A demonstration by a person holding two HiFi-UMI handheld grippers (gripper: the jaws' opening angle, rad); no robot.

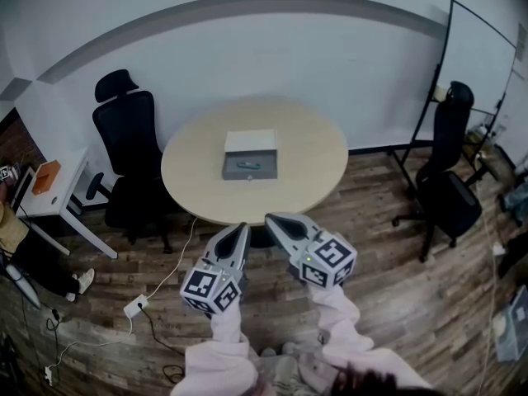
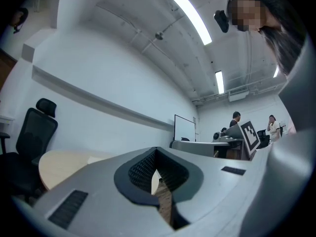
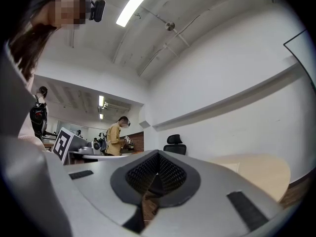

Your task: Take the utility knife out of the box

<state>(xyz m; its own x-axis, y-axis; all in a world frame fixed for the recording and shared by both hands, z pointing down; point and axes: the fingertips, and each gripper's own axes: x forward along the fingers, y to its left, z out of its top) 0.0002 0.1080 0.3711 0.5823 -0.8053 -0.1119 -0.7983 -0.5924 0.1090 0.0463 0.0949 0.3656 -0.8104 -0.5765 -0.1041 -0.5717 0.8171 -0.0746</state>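
Now the knife (image 1: 248, 165) lies inside the open box (image 1: 266, 174) on the round surface (image 1: 194, 184). Left gripper (image 1: 242, 228) and right gripper (image 1: 271, 219) hover well short of the box, jaws pressed together, empty.

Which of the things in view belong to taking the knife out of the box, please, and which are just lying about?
For the job:
- box, open, on the table
- knife inside it
- left gripper, right gripper, jaws shut, empty

Lying about:
- chair, second chair
- whiteboard
- desk
- power strip
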